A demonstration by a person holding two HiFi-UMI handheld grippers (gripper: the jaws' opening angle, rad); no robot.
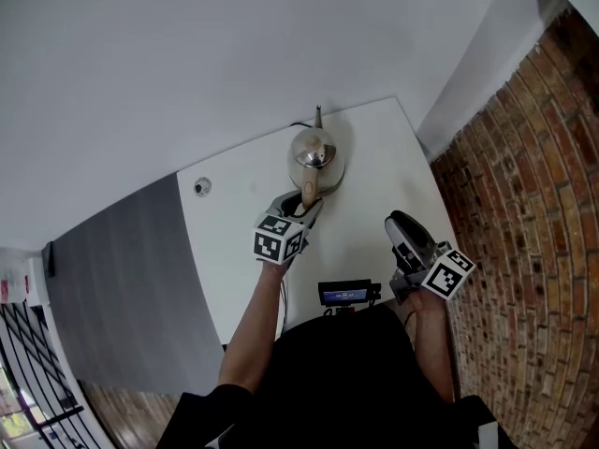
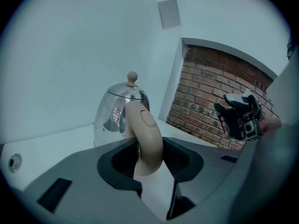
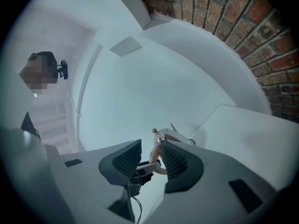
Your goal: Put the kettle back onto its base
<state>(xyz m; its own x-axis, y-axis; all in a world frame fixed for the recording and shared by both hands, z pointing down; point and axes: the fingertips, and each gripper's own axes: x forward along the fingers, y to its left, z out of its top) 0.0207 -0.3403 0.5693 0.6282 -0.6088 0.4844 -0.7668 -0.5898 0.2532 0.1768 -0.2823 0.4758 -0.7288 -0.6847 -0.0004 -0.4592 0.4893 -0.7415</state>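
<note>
A shiny steel kettle [image 1: 316, 157] with a beige handle [image 2: 147, 134] and a round lid knob stands upright at the far side of the white table [image 1: 374, 157]. I cannot make out a separate base under it. My left gripper [image 1: 304, 202] reaches in from the near side, and its jaws are shut on the handle, which fills the gap between them in the left gripper view [image 2: 149, 164]. My right gripper [image 1: 401, 224] hovers to the right of the kettle, apart from it. Its jaws [image 3: 149, 160] are open with nothing between them, and the kettle [image 3: 170, 136] shows beyond them.
A brick wall [image 1: 524, 204] runs along the table's right edge and a white wall behind it. A thin cord [image 1: 301, 124] leads away behind the kettle. A round cable hole [image 1: 202, 187] sits at the table's left, and a small black device with a screen [image 1: 344, 295] at its near edge.
</note>
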